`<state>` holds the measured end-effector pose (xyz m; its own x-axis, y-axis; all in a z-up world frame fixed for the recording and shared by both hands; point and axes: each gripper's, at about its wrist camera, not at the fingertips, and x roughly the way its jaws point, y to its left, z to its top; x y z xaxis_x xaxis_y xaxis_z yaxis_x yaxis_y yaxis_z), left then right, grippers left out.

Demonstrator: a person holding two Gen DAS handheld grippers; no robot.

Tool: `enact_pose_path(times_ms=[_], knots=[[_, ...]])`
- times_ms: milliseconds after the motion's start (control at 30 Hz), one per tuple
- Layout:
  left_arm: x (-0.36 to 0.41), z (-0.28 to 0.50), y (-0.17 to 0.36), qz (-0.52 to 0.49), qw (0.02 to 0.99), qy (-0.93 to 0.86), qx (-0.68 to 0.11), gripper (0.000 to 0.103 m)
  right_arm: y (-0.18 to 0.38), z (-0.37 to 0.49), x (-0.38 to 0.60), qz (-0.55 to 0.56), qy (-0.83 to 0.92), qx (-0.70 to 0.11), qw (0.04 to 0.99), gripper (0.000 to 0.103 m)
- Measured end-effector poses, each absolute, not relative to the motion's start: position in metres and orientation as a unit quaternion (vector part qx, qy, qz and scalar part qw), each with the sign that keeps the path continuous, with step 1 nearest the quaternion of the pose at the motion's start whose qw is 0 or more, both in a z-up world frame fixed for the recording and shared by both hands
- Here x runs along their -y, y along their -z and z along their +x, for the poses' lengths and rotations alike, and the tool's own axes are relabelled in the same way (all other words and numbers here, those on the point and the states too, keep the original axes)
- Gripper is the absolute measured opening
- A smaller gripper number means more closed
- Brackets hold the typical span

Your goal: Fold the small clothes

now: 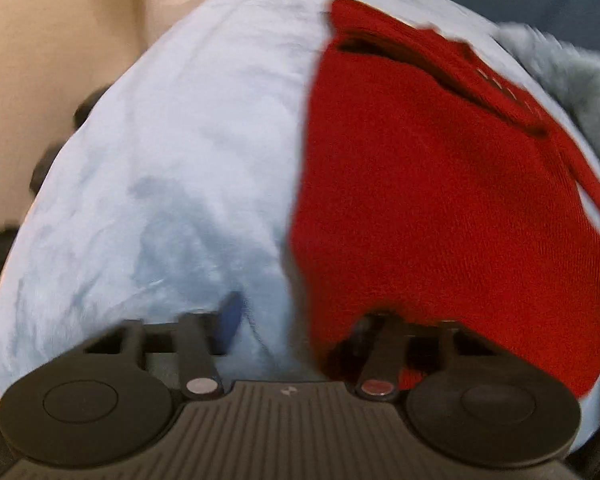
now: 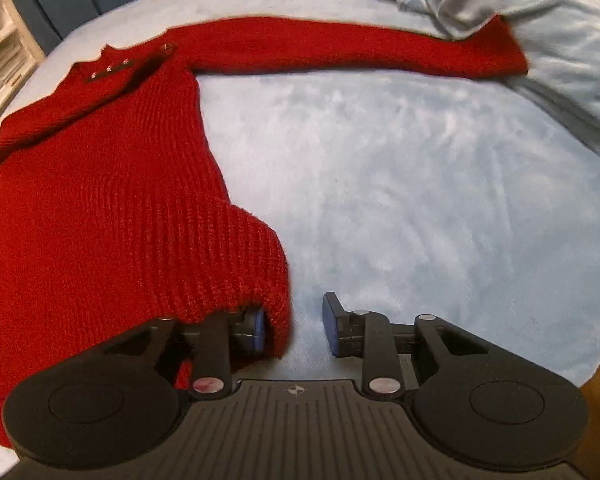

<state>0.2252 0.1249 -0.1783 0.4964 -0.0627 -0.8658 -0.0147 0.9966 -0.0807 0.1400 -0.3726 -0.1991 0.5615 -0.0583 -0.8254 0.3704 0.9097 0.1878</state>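
A pale blue plush bed cover carries a red ribbed knit sweater, its body running away from both grippers. Its near right hem corner is straddled by the right gripper, jaws apart, nothing clamped. The grip of the left gripper is hidden under the hem and cannot be told.

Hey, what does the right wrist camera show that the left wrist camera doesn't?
Only the right wrist view: a sleeve cuff reaching rumpled bedding, and white shelving at the far left. Only the left wrist view: a beige surface beyond the bed's edge. Both: the red sweater lying on the pale blue blanket.
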Motion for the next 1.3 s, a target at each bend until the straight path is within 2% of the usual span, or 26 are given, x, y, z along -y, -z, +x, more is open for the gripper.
enact_pose_path(times_ms=[33, 100, 233, 300, 400, 500, 667, 767, 800, 833, 900, 967, 1033, 1100, 1233, 1300], knots=[[-0.12, 0.221, 0.174, -0.02, 0.867, 0.024, -0.497, 0.01, 0.194, 0.14, 0.371, 0.168, 0.126, -0.445, 0.87, 0.006], [-0.119, 0.21, 0.156, 0.0, 0.876, 0.018, -0.482, 0.009, 0.174, 0.137, 0.364, 0.12, 0.138, -0.432, 0.883, 0.005], [-0.152, 0.192, 0.112, 0.021, 0.892, 0.024, -0.45, 0.006, 0.112, 0.113, 0.378, 0.123, 0.103, -0.395, 0.905, 0.004], [-0.165, 0.186, 0.11, 0.046, 0.89, 0.014, -0.453, 0.005, 0.101, 0.103, 0.376, 0.103, 0.087, -0.401, 0.906, 0.004], [-0.165, 0.181, 0.129, 0.073, 0.877, 0.009, -0.475, 0.004, 0.128, 0.099, 0.357, 0.025, 0.077, -0.448, 0.891, 0.002], [-0.155, 0.183, 0.155, 0.103, 0.863, 0.002, -0.495, 0.004, 0.184, 0.109, 0.344, -0.018, 0.076, -0.539, 0.839, 0.002], [-0.155, 0.18, 0.155, 0.123, 0.864, 0.015, -0.489, 0.004, 0.18, 0.118, 0.338, -0.049, 0.064, -0.548, 0.832, 0.002], [-0.16, 0.175, 0.15, 0.12, 0.869, 0.024, -0.48, 0.021, 0.186, 0.115, 0.345, -0.034, 0.048, -0.573, 0.818, 0.002], [-0.161, 0.173, 0.148, 0.116, 0.872, 0.027, -0.475, 0.037, 0.19, 0.115, 0.348, -0.017, 0.042, -0.598, 0.8, 0.003], [-0.165, 0.171, 0.143, 0.112, 0.873, 0.03, -0.474, 0.059, 0.193, 0.112, 0.354, 0.016, 0.034, -0.617, 0.786, 0.003], [-0.171, 0.162, 0.135, 0.102, 0.88, 0.022, -0.463, 0.082, 0.181, 0.104, 0.367, 0.057, 0.025, -0.594, 0.802, 0.007], [-0.178, 0.148, 0.122, 0.086, 0.898, 0.013, -0.431, 0.086, 0.16, 0.096, 0.392, 0.131, 0.047, -0.538, 0.831, 0.019], [-0.18, 0.143, 0.11, 0.067, 0.909, 0.004, -0.411, 0.096, 0.144, 0.096, 0.424, 0.21, 0.095, -0.466, 0.854, 0.044], [-0.175, 0.145, 0.1, 0.04, 0.921, -0.017, -0.386, 0.102, 0.137, 0.105, 0.456, 0.277, 0.154, -0.398, 0.861, 0.054], [-0.146, 0.171, 0.081, -0.015, 0.923, -0.005, -0.384, 0.103, 0.152, 0.136, 0.51, 0.412, 0.245, -0.299, 0.825, 0.068], [-0.129, 0.188, 0.075, -0.037, 0.919, 0.009, -0.392, 0.103, 0.167, 0.156, 0.531, 0.459, 0.275, -0.281, 0.797, 0.068]])
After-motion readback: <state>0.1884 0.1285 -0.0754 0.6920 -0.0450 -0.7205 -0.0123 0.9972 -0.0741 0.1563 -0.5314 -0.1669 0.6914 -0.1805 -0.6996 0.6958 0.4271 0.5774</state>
